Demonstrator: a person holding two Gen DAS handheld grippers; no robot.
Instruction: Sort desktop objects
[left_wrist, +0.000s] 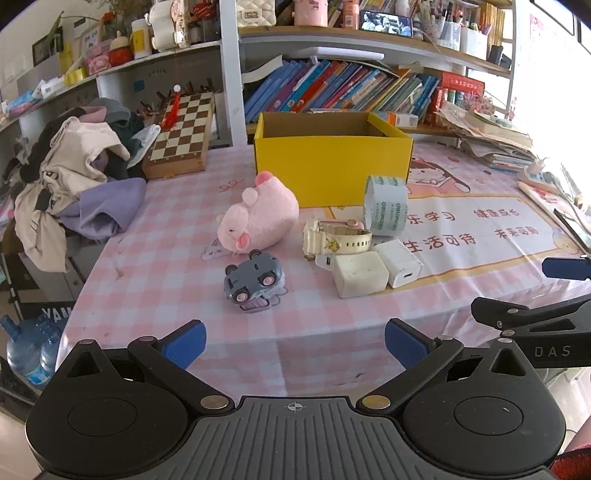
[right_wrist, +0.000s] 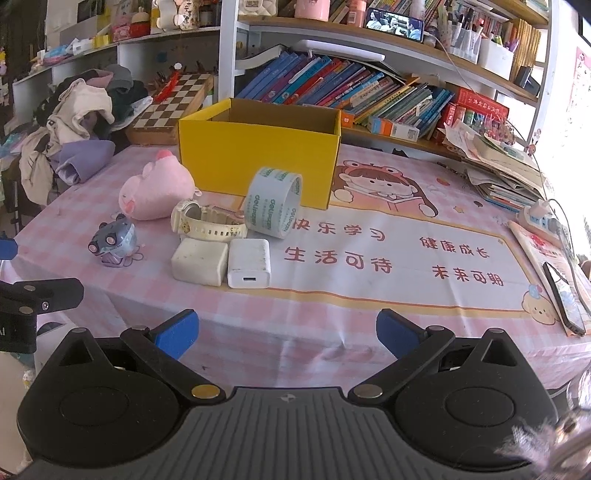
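An open yellow box stands at the back of the pink checked tablecloth. In front of it lie a pink plush pig, an overturned grey toy car, a cream watch, an upright roll of tape and two white chargers. My left gripper hovers open near the table's front edge, short of the car. My right gripper is open too, short of the chargers. Both hold nothing.
A heap of clothes and a chessboard box sit at the back left. Leaning books fill the shelf behind the box. Papers, a power strip and a phone line the right edge. Water bottles stand on the floor.
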